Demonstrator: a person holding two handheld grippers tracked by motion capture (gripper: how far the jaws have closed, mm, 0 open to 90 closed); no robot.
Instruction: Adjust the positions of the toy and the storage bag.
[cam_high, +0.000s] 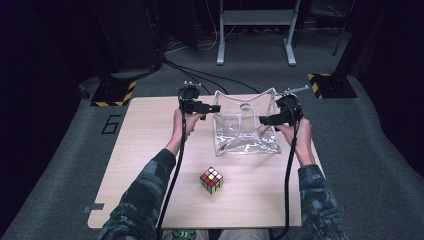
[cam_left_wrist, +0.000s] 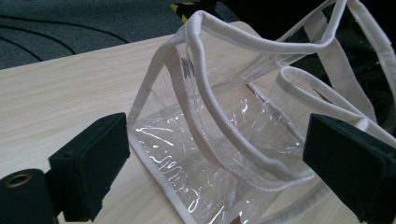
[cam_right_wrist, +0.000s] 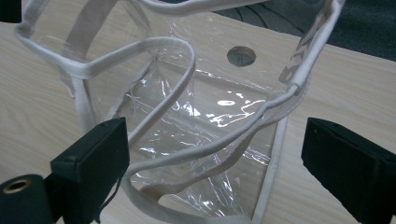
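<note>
A clear plastic tote bag (cam_high: 245, 131) with white trim and white strap handles stands open on the far half of the wooden table (cam_high: 150, 150). My left gripper (cam_high: 209, 107) is at the bag's left rim, and in the left gripper view its jaws stand wide apart around the bag's corner (cam_left_wrist: 187, 60) without pressing it. My right gripper (cam_high: 266, 120) is at the bag's right rim, open, with the bag's rim and a handle (cam_right_wrist: 168, 93) lying between its pads. A Rubik's cube (cam_high: 211, 180) sits on the table in front of the bag, apart from both grippers.
A round hole (cam_right_wrist: 241, 56) in the tabletop shows through the bag. Beyond the table's far edge are grey carpet, black cables, a white stand (cam_high: 255, 30) and two yellow-and-black striped bases (cam_high: 114, 93). Bare wood lies left of the bag and around the cube.
</note>
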